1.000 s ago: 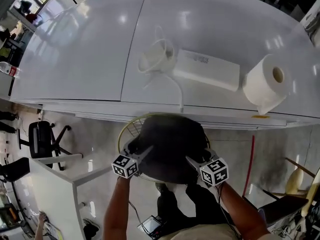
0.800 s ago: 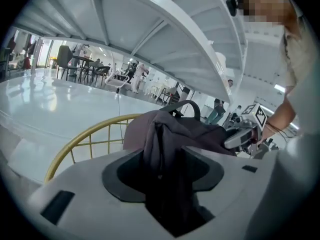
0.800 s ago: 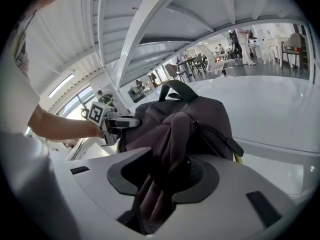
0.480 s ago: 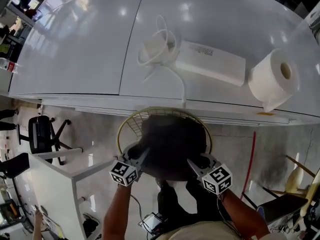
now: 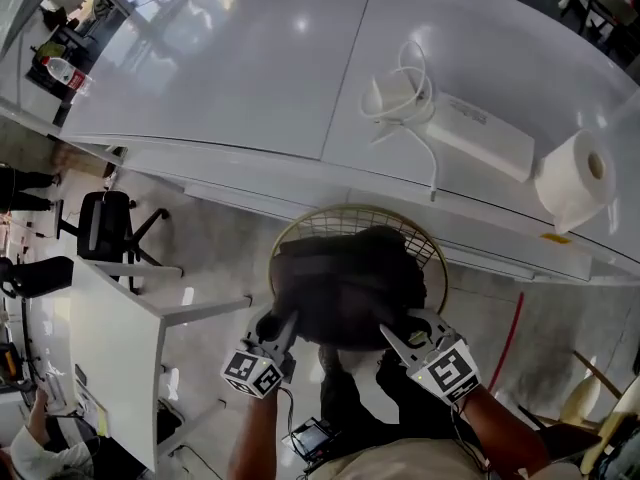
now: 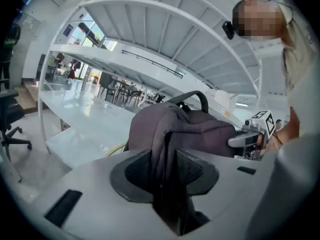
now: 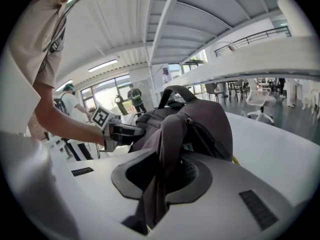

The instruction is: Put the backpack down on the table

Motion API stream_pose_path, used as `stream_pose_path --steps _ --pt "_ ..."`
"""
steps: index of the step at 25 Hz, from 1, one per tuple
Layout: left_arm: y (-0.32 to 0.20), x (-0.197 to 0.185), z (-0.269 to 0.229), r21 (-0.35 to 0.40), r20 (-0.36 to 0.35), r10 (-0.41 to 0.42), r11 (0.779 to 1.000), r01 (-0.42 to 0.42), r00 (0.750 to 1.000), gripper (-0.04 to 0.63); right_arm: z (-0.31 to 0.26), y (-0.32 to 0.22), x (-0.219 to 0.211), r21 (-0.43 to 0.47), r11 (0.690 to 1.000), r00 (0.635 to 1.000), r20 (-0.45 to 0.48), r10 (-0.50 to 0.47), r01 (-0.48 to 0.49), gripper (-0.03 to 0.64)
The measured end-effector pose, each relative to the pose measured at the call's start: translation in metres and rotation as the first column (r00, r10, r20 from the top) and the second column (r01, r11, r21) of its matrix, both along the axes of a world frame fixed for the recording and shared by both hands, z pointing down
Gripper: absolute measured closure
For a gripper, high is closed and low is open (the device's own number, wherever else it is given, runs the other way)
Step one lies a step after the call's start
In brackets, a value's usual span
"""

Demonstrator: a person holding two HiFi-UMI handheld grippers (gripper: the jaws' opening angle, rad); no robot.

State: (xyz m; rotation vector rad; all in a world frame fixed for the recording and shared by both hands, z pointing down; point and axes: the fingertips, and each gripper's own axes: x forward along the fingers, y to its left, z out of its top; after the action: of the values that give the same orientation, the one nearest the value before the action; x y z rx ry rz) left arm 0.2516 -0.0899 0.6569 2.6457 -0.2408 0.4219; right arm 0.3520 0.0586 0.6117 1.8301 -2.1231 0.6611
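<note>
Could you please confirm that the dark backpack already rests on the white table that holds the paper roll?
Not quite: the head view shows the backpack off the table, over the wire basket in front of it. The paper roll is indeed on the table.

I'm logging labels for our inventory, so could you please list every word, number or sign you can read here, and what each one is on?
No text here is legible.
White box: a short line of print, too small to read.
Bottle: red label, too blurred to read.
Yellow sticker: too small to read.
Marker cube: black-and-white square pattern only, no words.
</note>
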Motion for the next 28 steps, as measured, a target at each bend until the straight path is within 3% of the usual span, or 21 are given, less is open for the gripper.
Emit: stream_pose_path --steps 5,12,21,28 --pt "-0.021 -0.041 -0.048 0.053 -0.024 -0.12 0.991 0.121 0.993 0.468 -0.047 -0.032 -0.026 0.065 0.992 0.994 -0.029 -0.109 0.11 0.54" --pt "-0.05 -0.129 -0.117 0.118 -0.027 -0.272 0.955 0.273 0.962 0.469 -0.112 -0.081 -0.092 0.154 0.95 0.963 -0.064 -0.264 0.27 0.54" --pt "-0.083 -0.281 -0.186 0.117 -0.028 -0.479 0.87 0.478 0.878 0.471 -0.186 -0.149 -0.221 0.216 0.861 0.887 -0.134 -0.441 0.461 0.54" --pt "-0.106 -0.408 -0.241 0.183 -0.039 -0.586 0.792 0.582 0.81 0.471 -0.233 -0.193 -0.337 0.268 0.788 0.832 -0.151 -0.533 0.554 0.54"
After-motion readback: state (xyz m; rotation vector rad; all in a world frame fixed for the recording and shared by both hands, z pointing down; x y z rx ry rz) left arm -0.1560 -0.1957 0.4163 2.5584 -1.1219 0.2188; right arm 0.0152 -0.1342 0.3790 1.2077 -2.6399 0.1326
